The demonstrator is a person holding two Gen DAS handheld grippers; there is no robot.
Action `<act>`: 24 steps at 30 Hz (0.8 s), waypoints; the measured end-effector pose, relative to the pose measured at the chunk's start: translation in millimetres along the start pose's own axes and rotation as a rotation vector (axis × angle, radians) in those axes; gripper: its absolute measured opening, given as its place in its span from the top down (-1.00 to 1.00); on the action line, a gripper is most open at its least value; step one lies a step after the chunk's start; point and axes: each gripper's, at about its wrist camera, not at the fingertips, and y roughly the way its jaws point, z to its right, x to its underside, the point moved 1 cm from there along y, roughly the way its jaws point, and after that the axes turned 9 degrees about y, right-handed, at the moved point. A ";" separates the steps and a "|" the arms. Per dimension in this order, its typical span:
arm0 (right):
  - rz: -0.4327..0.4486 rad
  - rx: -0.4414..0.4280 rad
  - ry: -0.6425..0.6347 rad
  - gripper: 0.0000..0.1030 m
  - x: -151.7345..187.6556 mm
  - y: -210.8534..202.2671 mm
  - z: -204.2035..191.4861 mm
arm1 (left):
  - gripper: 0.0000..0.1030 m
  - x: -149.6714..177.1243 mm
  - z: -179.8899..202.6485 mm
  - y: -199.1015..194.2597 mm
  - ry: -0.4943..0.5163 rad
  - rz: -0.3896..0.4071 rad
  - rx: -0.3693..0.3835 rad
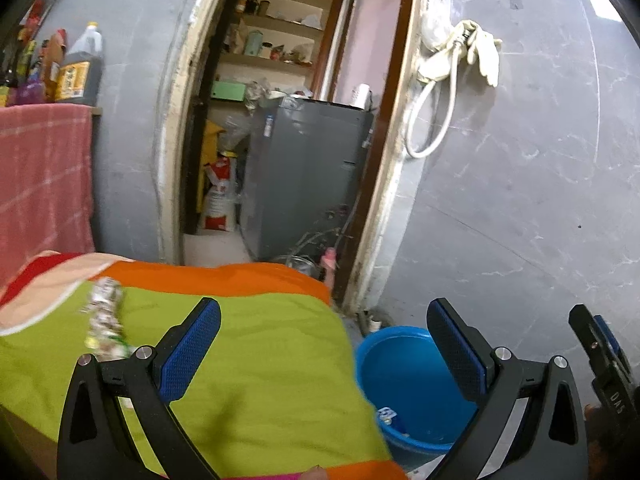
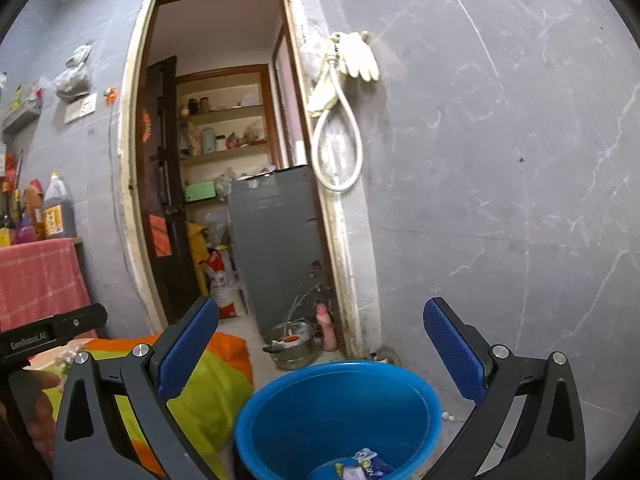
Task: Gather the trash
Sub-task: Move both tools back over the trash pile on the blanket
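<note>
A blue plastic bucket (image 2: 336, 412) stands on the floor beside a low table covered in a green and orange cloth (image 1: 240, 360). Wrappers (image 2: 364, 466) lie in the bucket's bottom; the bucket also shows in the left wrist view (image 1: 400, 384). A crumpled printed wrapper (image 1: 104, 320) lies on the cloth at the left. My left gripper (image 1: 324, 352) is open and empty above the cloth's right edge. My right gripper (image 2: 320, 356) is open and empty just above the bucket. Its fingers (image 1: 600, 356) show at the right edge of the left wrist view.
A grey wall with an open doorway lies ahead; a grey appliance (image 1: 304, 168) and shelves stand inside. A metal pot (image 2: 290, 344) sits on the floor by the door frame. A hose and gloves (image 2: 340, 92) hang on the wall. Bottles (image 1: 76, 68) stand above a pink towel at left.
</note>
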 end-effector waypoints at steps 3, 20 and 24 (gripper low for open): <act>-0.007 -0.025 -0.006 -1.00 -1.4 -6.3 -16.7 | -0.96 1.1 -17.8 -17.7 0.001 0.007 -0.029; -0.134 -0.215 -0.072 -1.00 21.5 -6.4 -131.3 | -0.96 32.5 -130.1 -97.5 -0.063 -0.052 -0.223; -0.170 -0.256 -0.096 -1.00 29.9 -1.5 -154.1 | -0.96 43.4 -156.2 -106.4 -0.091 -0.083 -0.243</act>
